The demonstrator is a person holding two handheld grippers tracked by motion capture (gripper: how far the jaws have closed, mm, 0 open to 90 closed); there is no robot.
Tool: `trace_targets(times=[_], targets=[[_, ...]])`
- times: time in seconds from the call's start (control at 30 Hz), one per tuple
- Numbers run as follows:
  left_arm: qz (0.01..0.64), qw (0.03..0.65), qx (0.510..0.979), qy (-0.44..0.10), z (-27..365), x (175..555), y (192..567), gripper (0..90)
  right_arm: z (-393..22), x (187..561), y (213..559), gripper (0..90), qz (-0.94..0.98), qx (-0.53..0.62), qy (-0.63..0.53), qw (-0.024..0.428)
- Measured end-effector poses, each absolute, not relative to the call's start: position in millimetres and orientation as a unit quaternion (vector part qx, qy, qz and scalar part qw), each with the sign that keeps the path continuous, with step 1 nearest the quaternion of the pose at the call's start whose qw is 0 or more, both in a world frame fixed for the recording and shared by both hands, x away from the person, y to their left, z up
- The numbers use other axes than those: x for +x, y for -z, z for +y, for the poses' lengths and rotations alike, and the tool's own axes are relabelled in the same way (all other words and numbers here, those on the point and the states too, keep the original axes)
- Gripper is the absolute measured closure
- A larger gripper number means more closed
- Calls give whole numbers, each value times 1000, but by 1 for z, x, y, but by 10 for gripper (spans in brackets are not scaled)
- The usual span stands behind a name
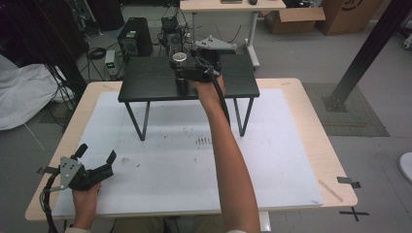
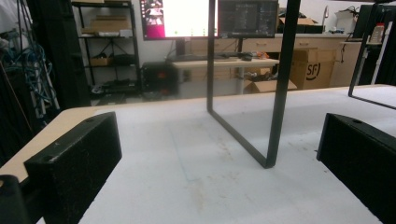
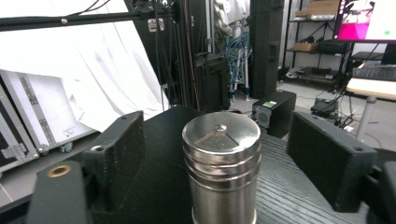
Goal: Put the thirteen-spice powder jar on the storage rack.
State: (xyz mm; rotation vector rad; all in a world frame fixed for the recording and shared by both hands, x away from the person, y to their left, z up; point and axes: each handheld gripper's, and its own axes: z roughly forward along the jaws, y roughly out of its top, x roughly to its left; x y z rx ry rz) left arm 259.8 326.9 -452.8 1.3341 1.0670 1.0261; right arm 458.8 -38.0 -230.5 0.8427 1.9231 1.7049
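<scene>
Nearest the high camera, at the tabletop's near-left corner: left hand-held gripper (image 1: 97, 154), held in the person's left hand (image 1: 85, 199), jaws spread wide with nothing between them, cable trailing off the near edge. Its own view looks low across the white mat (image 2: 196, 186), both black jaws far apart at the frame's sides; ahead, a black leg loop of the small stand (image 2: 268, 116) rests on the mat. Tabletop (image 1: 311, 116) is light wood, white mat covering most of it, faint dark smudges near the mat's middle. Moving right: a small black table (image 1: 145, 80) with thin metal legs stands on the far half of the mat. Person's right forearm (image 1: 233, 165) reaches from the near edge up over it. Right hand-held gripper (image 1: 180, 73) sits at the small table's top, near its far edge. A shiny metal canister (image 3: 222, 172), ridged bands around the upper body, flat lid with fine engraved lines, stands upright on the ribbed black top between the right gripper's jaws. Jaws are open, one on each side of the canister, gaps visible on both sides, not touching. Beyond the tabletop: computer tower (image 1: 136, 36) on the floor, cardboard boxes (image 1: 294, 19) far right.
</scene>
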Motion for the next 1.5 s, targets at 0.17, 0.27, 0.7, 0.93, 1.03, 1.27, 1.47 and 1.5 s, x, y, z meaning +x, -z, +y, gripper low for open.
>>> trace_targets(times=[0.17,0.27,0.7,0.93,1.03,1.27,1.47,1.5], targets=[[450,544,561,-431,327,260,453,3,-44,453,229,85,687,302,-624,217],[450,544,561,-432,327,260,453,3,-48,451,229,57,679,301,-633,217],[450,543,563,-432,327,259,453,3,-71,428,230,19,668,294,-642,235],[449,543,563,-432,327,260,453,3,-81,414,232,10,668,286,-644,239],[449,543,562,-433,327,260,453,3,-86,406,234,9,668,284,-645,240],[449,543,562,-433,327,259,453,3,-94,391,238,8,665,277,-650,242],[449,543,562,-433,327,259,453,2,-98,377,240,8,662,267,-655,247],[449,543,562,-433,327,259,453,3,-99,373,240,8,662,264,-657,247]])
